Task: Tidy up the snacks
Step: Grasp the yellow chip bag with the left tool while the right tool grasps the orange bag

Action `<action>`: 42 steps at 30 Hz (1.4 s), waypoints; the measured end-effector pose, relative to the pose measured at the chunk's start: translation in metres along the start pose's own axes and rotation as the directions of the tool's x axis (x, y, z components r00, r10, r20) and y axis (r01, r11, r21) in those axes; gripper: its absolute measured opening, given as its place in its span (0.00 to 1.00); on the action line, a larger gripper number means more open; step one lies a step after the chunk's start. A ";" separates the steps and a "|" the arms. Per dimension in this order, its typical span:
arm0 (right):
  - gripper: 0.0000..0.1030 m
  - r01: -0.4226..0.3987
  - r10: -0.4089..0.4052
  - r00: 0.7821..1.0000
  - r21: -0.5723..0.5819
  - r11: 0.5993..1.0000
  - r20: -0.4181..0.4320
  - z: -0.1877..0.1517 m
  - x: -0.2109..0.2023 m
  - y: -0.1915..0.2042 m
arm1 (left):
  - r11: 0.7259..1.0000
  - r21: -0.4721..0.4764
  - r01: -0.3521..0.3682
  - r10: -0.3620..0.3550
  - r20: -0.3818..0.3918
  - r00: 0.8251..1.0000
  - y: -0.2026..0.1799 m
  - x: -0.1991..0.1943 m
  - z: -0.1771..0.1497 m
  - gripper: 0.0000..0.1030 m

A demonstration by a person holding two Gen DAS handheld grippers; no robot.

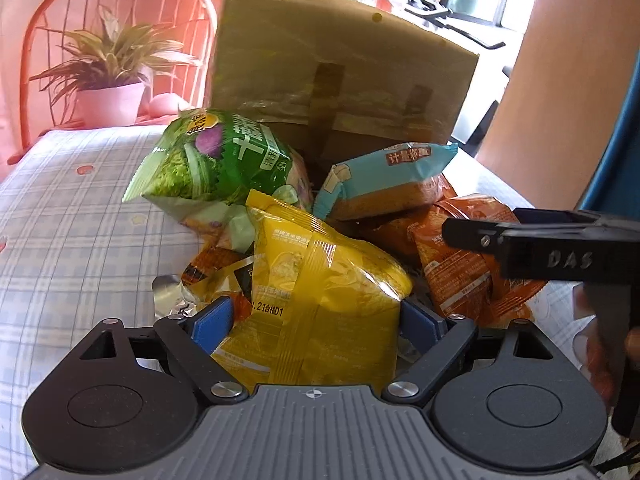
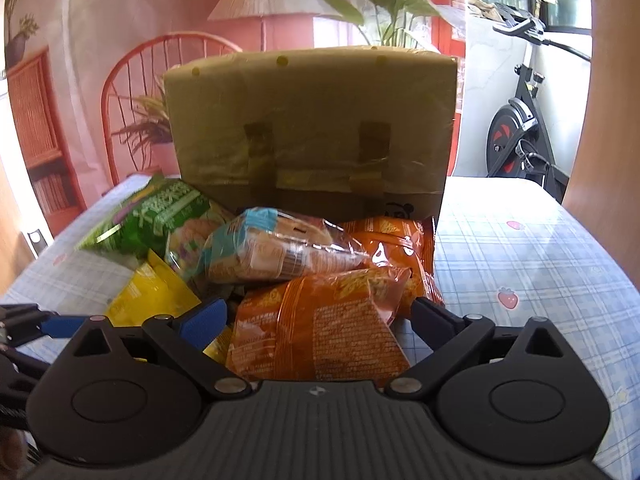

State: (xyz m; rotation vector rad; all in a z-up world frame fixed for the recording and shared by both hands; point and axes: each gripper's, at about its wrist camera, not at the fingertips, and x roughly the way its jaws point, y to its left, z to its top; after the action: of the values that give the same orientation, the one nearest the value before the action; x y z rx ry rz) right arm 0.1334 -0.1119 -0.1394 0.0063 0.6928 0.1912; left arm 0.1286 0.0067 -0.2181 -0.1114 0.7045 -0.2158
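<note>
A checked cloth is covering the table [image 2: 520, 240]. The left gripper [image 1: 316, 320] is standing released around the yellow bag [image 1: 320, 280]; the right gripper [image 2: 320, 316] is standing released around the orange bag [image 2: 316, 328], a cardboard box [image 2: 312, 120] beyond both.

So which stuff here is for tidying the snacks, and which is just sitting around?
For the job:
- yellow snack bag
- green snack bag
- blue-and-orange cracker pack
- orange snack bags
- cardboard box

Just around:
- potted plant
- red chair
- exercise bike
- checked tablecloth
</note>
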 end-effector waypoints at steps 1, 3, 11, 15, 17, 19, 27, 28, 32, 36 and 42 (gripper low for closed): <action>0.97 0.006 -0.006 1.000 -0.017 1.000 -0.001 -0.001 0.002 0.002 | 1.000 0.004 -0.004 0.004 0.003 1.000 -0.001 0.000 -0.001 0.88; 0.96 0.015 -0.016 1.000 -0.040 0.999 -0.003 -0.003 0.005 0.005 | 1.000 0.008 -0.005 0.005 0.010 1.000 -0.002 -0.001 -0.001 0.87; 0.93 0.029 -0.030 0.999 -0.078 0.997 -0.019 -0.009 0.015 0.011 | 1.000 0.009 -0.016 0.016 0.022 1.000 -0.004 -0.003 -0.003 0.87; 0.93 0.033 -0.035 0.999 -0.079 0.996 -0.018 -0.013 0.017 0.010 | 0.999 0.025 -0.028 0.027 0.033 0.999 -0.007 -0.003 -0.004 0.86; 0.93 0.037 -0.039 0.999 -0.084 0.996 -0.024 -0.014 0.019 0.010 | 0.999 0.027 -0.029 0.028 0.041 0.999 -0.008 -0.004 -0.006 0.84; 0.93 0.039 -0.041 0.999 -0.086 0.996 -0.023 -0.014 0.019 0.011 | 0.999 0.028 -0.024 0.023 0.048 0.999 -0.009 -0.006 -0.007 0.81; 0.91 0.044 -0.047 0.999 -0.094 0.995 -0.024 -0.016 0.022 0.012 | 0.999 0.027 -0.016 0.014 0.089 0.996 -0.007 -0.013 -0.008 0.75; 0.89 0.042 -0.045 0.999 -0.092 0.995 -0.025 -0.016 0.021 0.011 | 1.000 0.023 -0.012 0.010 0.101 0.995 -0.006 -0.015 -0.008 0.73; 0.80 0.033 -0.034 0.999 -0.080 0.996 -0.016 -0.018 0.017 0.008 | 1.000 0.025 0.004 -0.007 0.131 0.991 -0.006 -0.020 -0.007 0.73; 0.76 0.026 -0.027 1.000 -0.055 0.998 -0.001 -0.020 0.012 0.006 | 1.000 0.023 0.013 -0.016 0.132 0.991 -0.006 -0.020 -0.006 0.73; 0.74 0.029 -0.028 0.999 -0.040 0.999 0.014 -0.020 0.003 0.003 | 1.000 0.011 0.017 -0.018 0.144 0.989 -0.004 -0.023 -0.005 0.73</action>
State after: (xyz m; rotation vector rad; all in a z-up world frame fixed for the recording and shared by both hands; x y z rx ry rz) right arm 0.1231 -0.1096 -0.1565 -0.0411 0.6752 0.1774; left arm 0.1078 0.0080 -0.2071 -0.1226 0.5585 -0.2258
